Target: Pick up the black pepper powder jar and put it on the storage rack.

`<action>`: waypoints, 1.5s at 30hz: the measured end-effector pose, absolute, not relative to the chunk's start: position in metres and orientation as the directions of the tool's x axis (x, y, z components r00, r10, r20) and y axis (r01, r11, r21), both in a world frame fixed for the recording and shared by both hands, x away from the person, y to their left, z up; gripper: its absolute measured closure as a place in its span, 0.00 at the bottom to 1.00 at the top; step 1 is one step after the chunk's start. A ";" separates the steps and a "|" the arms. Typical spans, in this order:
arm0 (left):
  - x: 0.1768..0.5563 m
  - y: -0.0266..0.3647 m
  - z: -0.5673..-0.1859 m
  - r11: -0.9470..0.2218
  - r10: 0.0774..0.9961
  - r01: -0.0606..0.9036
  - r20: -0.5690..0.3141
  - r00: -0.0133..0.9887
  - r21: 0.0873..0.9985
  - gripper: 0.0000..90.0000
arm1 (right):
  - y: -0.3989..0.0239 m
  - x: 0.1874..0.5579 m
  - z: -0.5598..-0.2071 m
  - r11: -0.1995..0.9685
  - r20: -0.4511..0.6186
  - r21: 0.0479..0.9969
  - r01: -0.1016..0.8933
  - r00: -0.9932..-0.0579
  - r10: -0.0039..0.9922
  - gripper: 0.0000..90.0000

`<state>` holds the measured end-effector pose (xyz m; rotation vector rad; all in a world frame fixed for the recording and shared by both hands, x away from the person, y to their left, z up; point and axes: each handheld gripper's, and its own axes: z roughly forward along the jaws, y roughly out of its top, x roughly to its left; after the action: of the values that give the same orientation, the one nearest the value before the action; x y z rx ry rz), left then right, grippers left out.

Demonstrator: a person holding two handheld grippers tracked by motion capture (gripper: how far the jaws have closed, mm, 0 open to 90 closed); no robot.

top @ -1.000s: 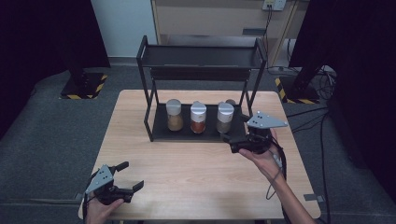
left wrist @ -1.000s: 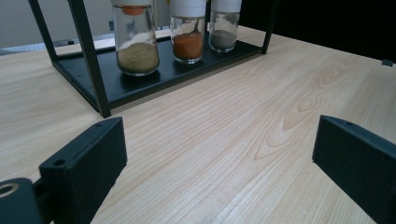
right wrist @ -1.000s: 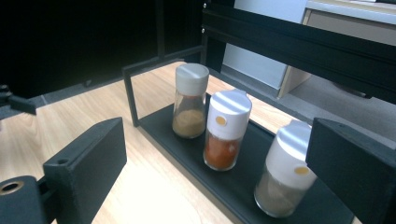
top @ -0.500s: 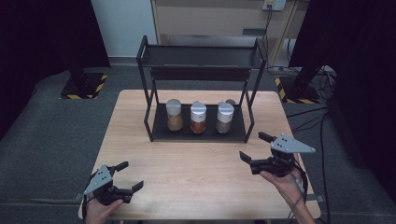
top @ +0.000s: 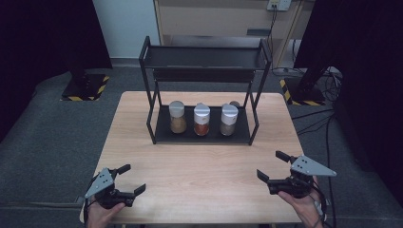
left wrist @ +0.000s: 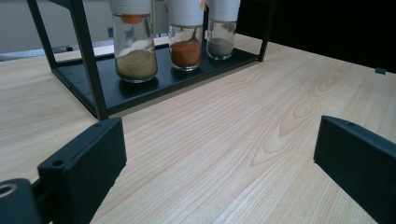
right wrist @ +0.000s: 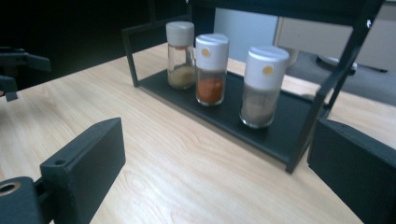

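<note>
A black two-tier rack [top: 204,57] stands at the back middle of the wooden table [top: 204,180]. On its lower shelf three white-capped spice jars stand upright in a row: a beige one [top: 177,117], an orange one [top: 201,120] and a grey-brown one [top: 229,120]. My left gripper [top: 135,178] rests at the near left corner, open and empty. My right gripper [top: 268,164] is held near the front right, open and empty, and points toward the rack. In the right gripper view the grey-brown jar [right wrist: 259,93] is the closest one, well beyond the jaws. The left gripper view has the beige jar [left wrist: 136,56] nearest.
The rack's upper shelf is bare. Bare tabletop lies between both grippers and the rack. A wooden cabinet [top: 214,19] stands behind the table. Black stands with hazard tape [top: 83,90] and cables [top: 328,123] are on the grey floor around it.
My right gripper has drawn back from the rack's right front corner toward the near right of the table and come lower, still open. The left gripper has kept still.
</note>
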<state>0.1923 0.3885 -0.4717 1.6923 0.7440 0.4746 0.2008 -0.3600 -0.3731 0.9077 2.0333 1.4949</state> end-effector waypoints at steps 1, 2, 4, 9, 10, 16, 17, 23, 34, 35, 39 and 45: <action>0.192 0.388 -0.472 -0.127 0.695 0.226 -0.076 0.715 0.966 0.02 | -0.362 0.200 -0.376 0.190 0.027 0.951 0.244 -0.678 0.735 0.05; 0.192 0.388 -0.472 -0.127 0.695 0.226 -0.076 0.715 0.966 0.02 | -0.364 0.199 -0.378 0.188 0.030 0.951 0.246 -0.678 0.734 0.05; 0.192 0.388 -0.472 -0.127 0.693 0.225 -0.076 0.717 0.966 0.02 | -0.367 0.197 -0.383 0.191 0.035 0.947 0.258 -0.676 0.736 0.05; 0.192 0.388 -0.472 -0.128 0.693 0.224 -0.074 0.717 0.966 0.02 | -0.371 0.197 -0.394 0.200 0.050 0.935 0.293 -0.666 0.744 0.06; 0.192 0.388 -0.472 -0.128 0.694 0.224 -0.074 0.716 0.966 0.02 | -0.372 0.198 -0.396 0.200 0.054 0.933 0.300 -0.666 0.744 0.06; 0.192 0.388 -0.472 -0.130 0.694 0.224 -0.072 0.716 0.966 0.02 | -0.374 0.198 -0.405 0.195 0.069 0.927 0.320 -0.657 0.751 0.06; 0.192 0.388 -0.472 -0.130 0.694 0.223 -0.072 0.716 0.966 0.02 | -0.375 0.199 -0.406 0.196 0.069 0.926 0.323 -0.656 0.752 0.06; 0.192 0.388 -0.473 -0.126 0.694 0.222 -0.074 0.716 0.967 0.02 | -0.377 0.198 -0.413 0.189 0.070 0.929 0.319 -0.650 0.756 0.06; 0.193 0.388 -0.473 -0.124 0.690 0.219 -0.074 0.720 0.968 0.02 | -0.381 0.198 -0.423 0.179 0.064 0.934 0.309 -0.639 0.767 0.07; 0.193 0.388 -0.473 -0.125 0.690 0.218 -0.074 0.720 0.968 0.02 | -0.381 0.198 -0.423 0.180 0.063 0.935 0.306 -0.641 0.765 0.07; 0.193 0.389 -0.473 -0.121 0.690 0.220 -0.077 0.720 0.968 0.02 | -0.380 0.198 -0.423 0.189 0.057 0.933 0.307 -0.644 0.763 0.07; 0.193 0.389 -0.473 -0.124 0.689 0.219 -0.075 0.721 0.968 0.02 | -0.380 0.199 -0.423 0.191 0.059 0.931 0.311 -0.645 0.762 0.07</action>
<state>0.1931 0.3885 -0.4730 1.6858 0.7339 0.4703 0.1988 -0.3796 -0.4233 1.0029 2.0542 1.4493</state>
